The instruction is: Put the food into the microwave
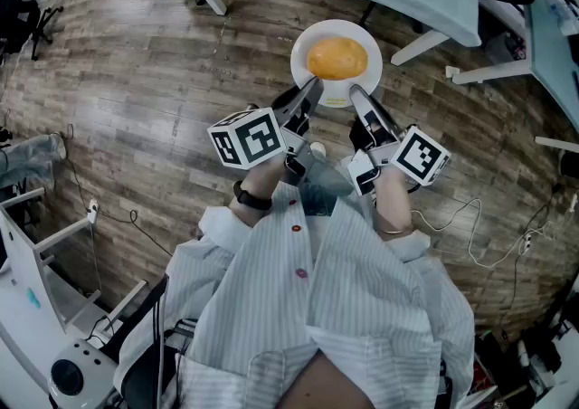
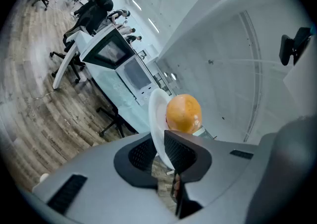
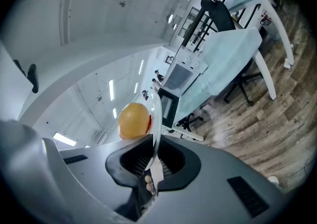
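The white plate [image 1: 336, 56], upper centre, carries one orange bun [image 1: 337, 58]; the left gripper [image 1: 312, 89] and right gripper [image 1: 355, 94] each clamp its rim.

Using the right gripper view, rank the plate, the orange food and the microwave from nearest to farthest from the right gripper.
1. The plate: its rim is clamped between the right gripper's fingers.
2. The orange food: on the plate, left of the rim.
3. The microwave: far ahead, on the cloth-covered table.
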